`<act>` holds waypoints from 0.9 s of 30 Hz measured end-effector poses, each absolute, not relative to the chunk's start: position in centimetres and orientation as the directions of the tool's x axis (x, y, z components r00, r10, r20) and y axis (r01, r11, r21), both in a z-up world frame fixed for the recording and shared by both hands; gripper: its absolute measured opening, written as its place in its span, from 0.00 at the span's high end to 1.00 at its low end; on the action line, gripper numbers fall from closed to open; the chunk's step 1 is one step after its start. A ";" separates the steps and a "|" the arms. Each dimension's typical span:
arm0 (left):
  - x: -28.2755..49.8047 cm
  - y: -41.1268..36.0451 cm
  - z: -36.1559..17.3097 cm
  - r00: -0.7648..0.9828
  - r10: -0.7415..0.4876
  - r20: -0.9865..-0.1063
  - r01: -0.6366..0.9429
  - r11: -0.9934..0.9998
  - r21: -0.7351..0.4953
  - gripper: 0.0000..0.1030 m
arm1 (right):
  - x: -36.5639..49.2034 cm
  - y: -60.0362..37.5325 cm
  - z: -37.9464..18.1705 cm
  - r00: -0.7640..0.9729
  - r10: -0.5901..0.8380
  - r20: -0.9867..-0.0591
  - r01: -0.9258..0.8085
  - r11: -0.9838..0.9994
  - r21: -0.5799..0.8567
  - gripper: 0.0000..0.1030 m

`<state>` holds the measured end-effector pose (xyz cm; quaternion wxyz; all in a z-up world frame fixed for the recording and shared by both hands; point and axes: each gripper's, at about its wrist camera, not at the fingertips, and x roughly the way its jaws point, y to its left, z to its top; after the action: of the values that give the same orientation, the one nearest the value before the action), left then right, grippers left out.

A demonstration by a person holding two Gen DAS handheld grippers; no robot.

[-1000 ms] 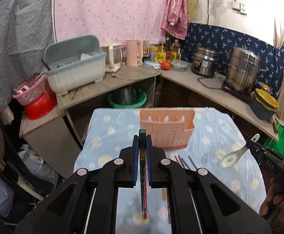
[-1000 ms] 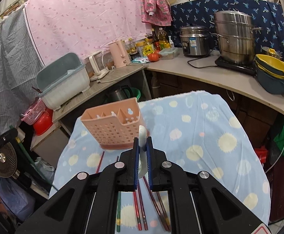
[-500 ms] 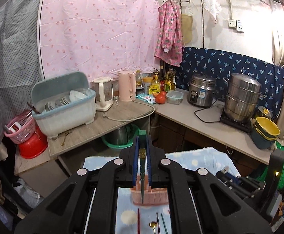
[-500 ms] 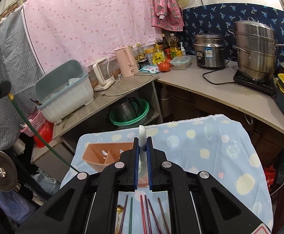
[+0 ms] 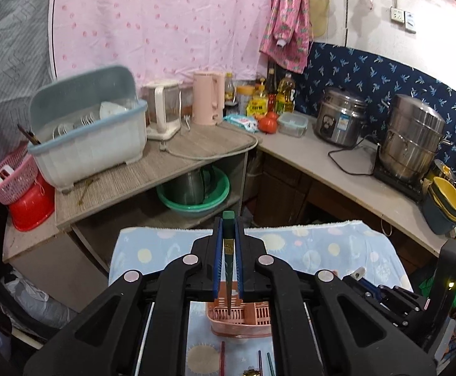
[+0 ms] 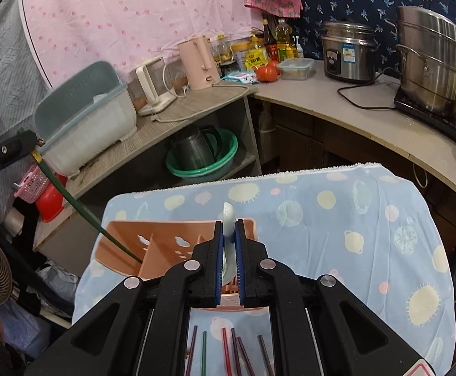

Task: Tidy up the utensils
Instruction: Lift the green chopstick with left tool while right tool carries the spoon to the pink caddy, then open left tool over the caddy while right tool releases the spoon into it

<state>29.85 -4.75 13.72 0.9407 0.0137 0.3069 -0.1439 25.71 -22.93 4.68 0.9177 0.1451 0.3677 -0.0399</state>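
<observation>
From the left wrist, the left claw (image 5: 228, 250) is closed tight on a green chopstick (image 5: 228, 260), which hangs almost straight down. Its tip is at the mouth of the pink utensil holder (image 5: 240, 319), which stands on the cloth-covered worktop (image 5: 322, 247). More chopsticks (image 5: 264, 362) lie on the cloth in front of the holder. The right claw's body shows at the lower right, with the white spoon's handle end poking out of it.

From the right wrist, the right claw (image 6: 228, 263) is clamped on a white ceramic spoon (image 6: 229, 219), handle up, bowl down between the fingers, directly above the near side of the holder (image 6: 165, 244). The green chopstick (image 6: 80, 206) slants in from the left claw at the left edge, and its tip is inside a left compartment. Loose chopsticks (image 6: 228, 354) lie on the cloth below.

The likely trouble: the chopstick enters at a slant, so a sideways push on the wall could tip or slide the light holder on the soft cloth. The spoon is smooth and held only by its narrow handle; it could swivel or slip, and a drop could chip it or miss the compartment.
</observation>
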 end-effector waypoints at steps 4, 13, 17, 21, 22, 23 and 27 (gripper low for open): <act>30.8 -4.8 11.7 0.748 -0.250 -0.614 0.269 0.961 -0.064 0.93 | 26.4 -22.9 3.5 0.713 0.022 -0.701 0.189 0.957 0.222 0.93; 31.1 -4.8 9.5 0.742 -0.213 -0.635 0.248 0.968 -0.035 0.93 | 27.0 -22.9 2.2 0.705 0.007 -0.709 0.204 0.956 0.213 0.90; 30.8 -4.8 8.9 0.751 -0.192 -0.632 0.235 0.972 -0.015 0.71 | 26.4 -23.0 2.7 0.726 -0.022 -0.687 0.222 0.953 0.204 0.61; 30.0 -4.9 8.8 0.769 -0.171 -0.616 0.220 0.976 0.003 0.52 | 25.4 -23.0 3.4 0.743 -0.035 -0.668 0.225 0.953 0.200 0.59; 29.9 -4.8 8.8 0.767 -0.172 -0.618 0.220 0.976 0.002 0.52 | 25.0 -23.1 3.6 0.747 -0.033 -0.664 0.225 0.952 0.206 0.59; 29.6 -4.8 8.8 0.767 -0.175 -0.618 0.221 0.975 -0.002 0.52 | 24.6 -23.1 3.7 0.750 -0.030 -0.660 0.224 0.951 0.212 0.59; 28.6 -4.3 8.9 0.764 -0.176 -0.620 0.218 0.976 -0.008 0.52 | 23.0 -23.2 4.4 0.761 -0.024 -0.649 0.223 0.948 0.226 0.59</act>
<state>28.64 -4.33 8.87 0.9387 0.0322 0.3268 -0.1049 22.96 -23.22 4.45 0.9267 0.1466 0.3395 -0.0667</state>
